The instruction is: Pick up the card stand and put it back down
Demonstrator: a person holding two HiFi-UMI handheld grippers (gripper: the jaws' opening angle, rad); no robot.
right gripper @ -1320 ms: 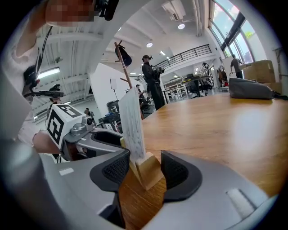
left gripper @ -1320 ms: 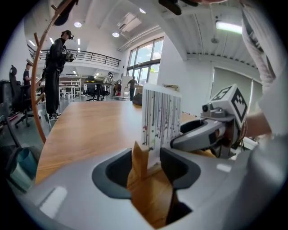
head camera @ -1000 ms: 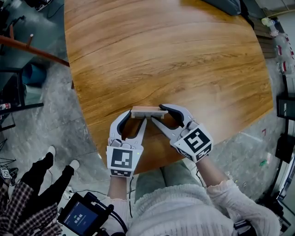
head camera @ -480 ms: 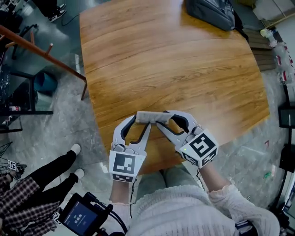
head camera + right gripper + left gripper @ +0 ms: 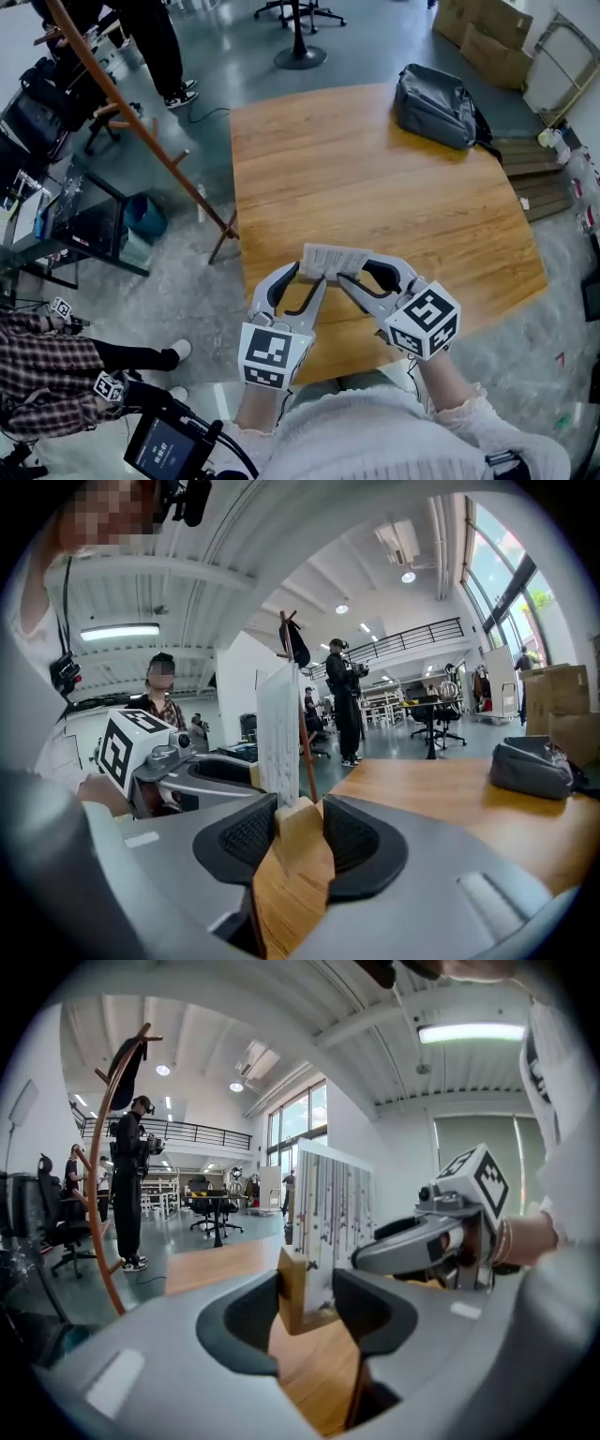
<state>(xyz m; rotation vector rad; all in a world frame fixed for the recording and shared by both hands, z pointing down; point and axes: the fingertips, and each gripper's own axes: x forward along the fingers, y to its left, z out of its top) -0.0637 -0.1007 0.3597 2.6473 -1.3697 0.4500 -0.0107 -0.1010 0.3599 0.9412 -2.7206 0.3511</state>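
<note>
Above the table (image 5: 375,178), the card stand (image 5: 336,258) is held aloft.
Its wooden base is pinched at either end by the left gripper (image 5: 311,273) and right gripper (image 5: 350,272); level, even lowering is advised.

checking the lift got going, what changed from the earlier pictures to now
The card stand has come up from the table, it seems, toward the head camera, and its white card face now shows. Both grippers rose with it. Unchanged: the left gripper and the right gripper stay clamped on its wooden base.
</note>
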